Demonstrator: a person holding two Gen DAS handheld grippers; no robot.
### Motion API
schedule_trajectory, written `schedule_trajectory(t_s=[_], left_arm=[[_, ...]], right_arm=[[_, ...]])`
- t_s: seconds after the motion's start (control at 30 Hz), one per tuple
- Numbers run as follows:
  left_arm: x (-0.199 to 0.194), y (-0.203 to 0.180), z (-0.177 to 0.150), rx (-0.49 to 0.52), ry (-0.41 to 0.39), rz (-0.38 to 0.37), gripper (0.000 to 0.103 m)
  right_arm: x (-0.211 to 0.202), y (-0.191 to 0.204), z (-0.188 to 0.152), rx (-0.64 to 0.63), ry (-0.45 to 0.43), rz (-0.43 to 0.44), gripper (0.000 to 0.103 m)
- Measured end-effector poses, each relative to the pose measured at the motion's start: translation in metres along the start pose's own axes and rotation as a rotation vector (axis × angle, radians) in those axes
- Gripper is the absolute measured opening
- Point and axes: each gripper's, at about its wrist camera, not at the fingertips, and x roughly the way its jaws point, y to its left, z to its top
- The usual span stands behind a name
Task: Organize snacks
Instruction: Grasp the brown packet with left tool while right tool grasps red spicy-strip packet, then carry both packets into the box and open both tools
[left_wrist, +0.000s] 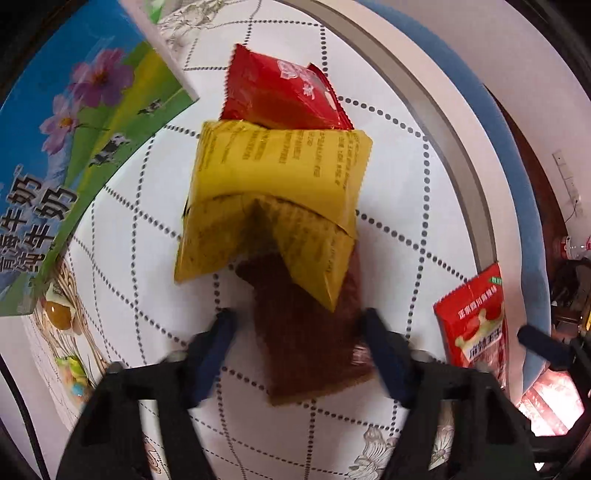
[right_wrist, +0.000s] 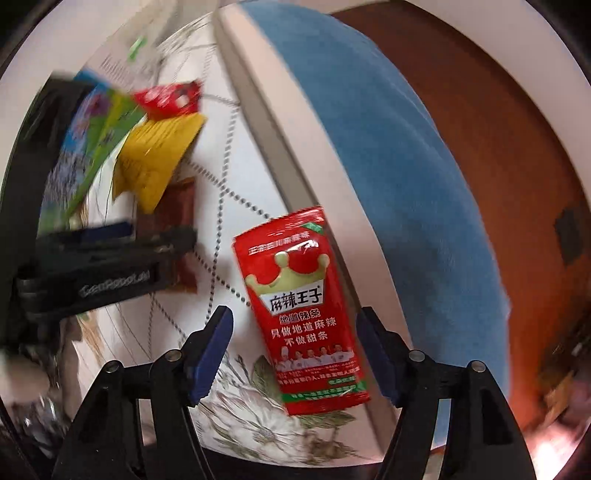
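Observation:
A brown snack packet lies on the white dotted tablecloth, its far end under two overlapping yellow packets. A red packet lies beyond them. My left gripper points down over the brown packet and straddles it. A gap shows at the left finger, so it is open. A red spicy-strip packet with a crown lies near the table edge. My right gripper is open around it, pads not pressing. The left gripper shows blurred in the right wrist view.
A blue-and-green milk carton box stands at the left of the pile. Wrapped candies lie by its near corner. The table's rim curves past on the right, with a blue cushion and brown floor beyond.

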Motion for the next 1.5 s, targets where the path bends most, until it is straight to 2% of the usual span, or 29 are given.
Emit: schedule_trajectory(t_s=[0.03, 0.13, 0.27, 0.33, 0.47, 0.57, 0.67, 0.77, 0.8, 0.87, 0.97, 1.0, 1.13, 1.3, 1.5], left_arm=[[-0.004, 0.004, -0.004, -0.004, -0.004, -0.007, 0.051], [-0.007, 0.024, -0.024, -0.046, -0.007, -0.023, 0.051], [-0.009, 0.067, -0.061, -0.159, 0.009, -0.064, 0.051], [-0.007, 0.087, -0.077, -0.234, 0.02, -0.091, 0.051], [0.007, 0.129, -0.106, -0.416, 0.048, -0.185, 0.051], [0.025, 0.144, -0.116, -0.483, 0.077, -0.272, 0.053], [0.034, 0.16, -0.117, -0.49, 0.079, -0.31, 0.055], [0.04, 0.157, -0.107, -0.488, 0.078, -0.314, 0.055], [0.038, 0.155, -0.105, -0.49, 0.072, -0.313, 0.055], [0.037, 0.156, -0.109, -0.489, 0.059, -0.308, 0.054], [0.025, 0.15, -0.122, -0.486, 0.041, -0.298, 0.051], [0.021, 0.149, -0.125, -0.481, 0.036, -0.299, 0.051], [-0.006, 0.153, -0.123, -0.468, 0.016, -0.293, 0.051], [-0.038, 0.161, -0.115, -0.46, -0.042, -0.299, 0.051], [-0.104, 0.18, -0.101, -0.451, -0.165, -0.339, 0.051]], right_arm=[[0.002, 0.006, 0.002, -0.042, 0.004, -0.015, 0.072], [0.019, 0.022, 0.008, -0.114, 0.039, -0.051, 0.072], [0.042, 0.035, 0.006, -0.117, 0.075, -0.117, 0.071], [0.044, 0.039, 0.004, -0.085, 0.079, -0.106, 0.062], [0.05, 0.07, 0.001, -0.06, 0.089, -0.047, 0.061], [0.053, 0.102, 0.0, -0.081, 0.109, 0.0, 0.061], [0.055, 0.123, 0.007, -0.077, 0.132, 0.048, 0.062], [0.047, 0.134, 0.007, -0.105, 0.138, 0.028, 0.069], [0.045, 0.137, 0.006, -0.119, 0.139, 0.017, 0.074], [0.046, 0.141, 0.002, -0.157, 0.148, -0.007, 0.075], [0.053, 0.125, 0.004, -0.195, 0.191, -0.007, 0.075], [0.06, 0.127, 0.007, -0.203, 0.185, -0.022, 0.075], [0.059, 0.139, 0.004, -0.209, 0.12, -0.052, 0.055], [0.038, 0.15, 0.013, -0.185, 0.064, 0.005, 0.051], [0.004, 0.171, 0.037, -0.178, 0.014, 0.119, 0.051]])
